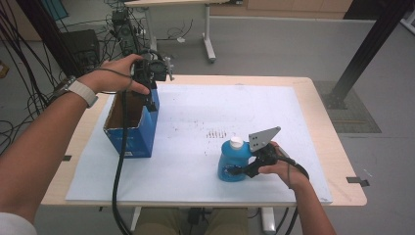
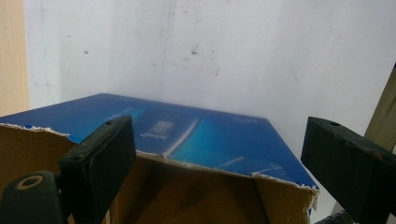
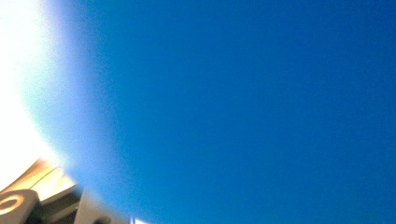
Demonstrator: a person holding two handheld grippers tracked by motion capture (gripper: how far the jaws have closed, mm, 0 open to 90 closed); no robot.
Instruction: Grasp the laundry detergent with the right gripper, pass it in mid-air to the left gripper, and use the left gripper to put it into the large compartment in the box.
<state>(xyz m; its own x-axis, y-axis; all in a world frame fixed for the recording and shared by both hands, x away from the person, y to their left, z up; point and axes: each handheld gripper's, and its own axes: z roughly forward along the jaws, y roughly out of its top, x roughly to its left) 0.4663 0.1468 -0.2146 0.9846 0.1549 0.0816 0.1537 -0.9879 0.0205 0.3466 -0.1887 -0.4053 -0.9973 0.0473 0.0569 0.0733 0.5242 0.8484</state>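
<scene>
A blue bottle (image 1: pixel 230 164) with a white cap (image 1: pixel 236 142) stands upright on the white sheet (image 1: pixel 195 107), near the front. My right gripper (image 1: pixel 243 170) is shut on its lower body from the right. In the right gripper view the bottle (image 3: pixel 233 112) is a close blue blur. An open blue cardboard box (image 1: pixel 132 134) stands at the left of the sheet. My left gripper (image 1: pixel 151 100) points down over its far right corner. In the left gripper view the jaws of the left gripper (image 2: pixel 219 149) are open and wide apart. The box's torn rim (image 2: pixel 196 163) runs between them, untouched.
The sheet covers most of a wooden table (image 1: pixel 323 127), whose edges show all round. Small brown specks (image 1: pixel 215 133) mark the sheet's middle. Cables (image 1: pixel 120 166) trail from the left gripper over the front edge. On the floor behind are another table's leg (image 1: pixel 209 46) and a black post (image 1: pixel 362 54).
</scene>
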